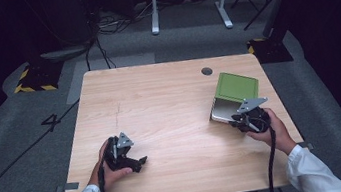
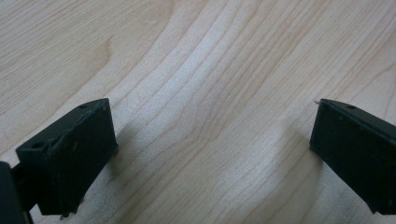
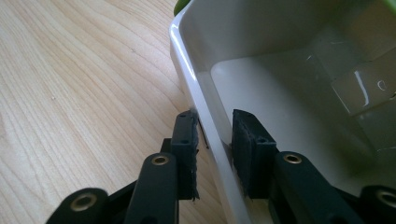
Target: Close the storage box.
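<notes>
Both hands low: right gripper (image 3: 212, 140) pinching box wall (image 3: 205, 116)

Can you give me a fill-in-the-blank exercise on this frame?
1. The right gripper is shut on the box's white ____.
2. The left gripper's jaws stand ____ over bare table.
3. The box's lid is ____ in colour.
Missing words: wall; open; green.

Between the left gripper's (image 2: 212, 154) 2 wide-set fingers (image 2: 70, 158) lies bare light wooden tabletop (image 2: 210, 70). The white box wall with green lid (image 3: 205, 112) blocks the right gripper's (image 3: 212, 154) finger gap.
</notes>
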Demonstrator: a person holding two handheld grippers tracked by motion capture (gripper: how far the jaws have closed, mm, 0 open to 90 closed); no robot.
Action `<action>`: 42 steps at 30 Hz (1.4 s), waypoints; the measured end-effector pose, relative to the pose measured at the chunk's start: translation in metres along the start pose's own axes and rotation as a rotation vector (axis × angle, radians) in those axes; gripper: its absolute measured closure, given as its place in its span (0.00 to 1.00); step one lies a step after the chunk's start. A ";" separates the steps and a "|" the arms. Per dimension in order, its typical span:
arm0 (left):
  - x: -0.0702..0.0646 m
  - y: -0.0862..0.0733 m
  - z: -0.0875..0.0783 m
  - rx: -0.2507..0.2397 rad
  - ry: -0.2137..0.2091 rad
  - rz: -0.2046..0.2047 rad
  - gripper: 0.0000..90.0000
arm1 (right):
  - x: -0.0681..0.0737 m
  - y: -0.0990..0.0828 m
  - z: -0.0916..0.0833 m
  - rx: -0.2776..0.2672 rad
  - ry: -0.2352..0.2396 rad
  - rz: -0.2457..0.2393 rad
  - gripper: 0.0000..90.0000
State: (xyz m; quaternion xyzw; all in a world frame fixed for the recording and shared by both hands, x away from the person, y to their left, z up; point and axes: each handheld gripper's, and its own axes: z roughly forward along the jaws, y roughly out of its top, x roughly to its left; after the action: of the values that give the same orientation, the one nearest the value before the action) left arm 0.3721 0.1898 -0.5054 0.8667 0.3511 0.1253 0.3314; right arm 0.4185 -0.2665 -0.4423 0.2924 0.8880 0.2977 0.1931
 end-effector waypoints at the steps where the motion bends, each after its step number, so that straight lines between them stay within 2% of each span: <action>1: 0.000 0.000 0.000 0.000 0.000 0.000 0.01 | 0.000 0.000 0.000 0.000 0.002 -0.002 0.79; 12: 0.000 0.000 0.000 0.000 0.000 0.000 0.01 | 0.000 0.001 -0.002 -0.020 0.020 0.001 0.78; 22: 0.000 0.000 0.000 -0.001 0.000 0.001 0.01 | 0.002 0.002 -0.006 -0.023 0.035 -0.009 0.72; 26: 0.000 0.000 0.000 -0.001 0.000 0.000 0.01 | 0.005 0.003 -0.009 -0.021 0.044 -0.031 0.63; 30: 0.000 0.000 0.000 -0.002 0.001 0.000 0.01 | 0.007 0.004 -0.012 -0.024 0.047 -0.048 0.59; 34: 0.000 0.000 0.000 -0.002 0.001 -0.001 0.01 | 0.013 0.004 -0.019 -0.050 0.072 -0.071 0.53; 42: 0.000 0.000 0.000 -0.002 0.001 -0.001 0.01 | 0.022 0.004 -0.034 -0.085 0.078 -0.113 0.44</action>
State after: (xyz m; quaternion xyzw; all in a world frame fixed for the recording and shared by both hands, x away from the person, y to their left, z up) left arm 0.3720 0.1897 -0.5055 0.8662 0.3514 0.1260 0.3321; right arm 0.3859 -0.2643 -0.4185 0.2215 0.8965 0.3350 0.1871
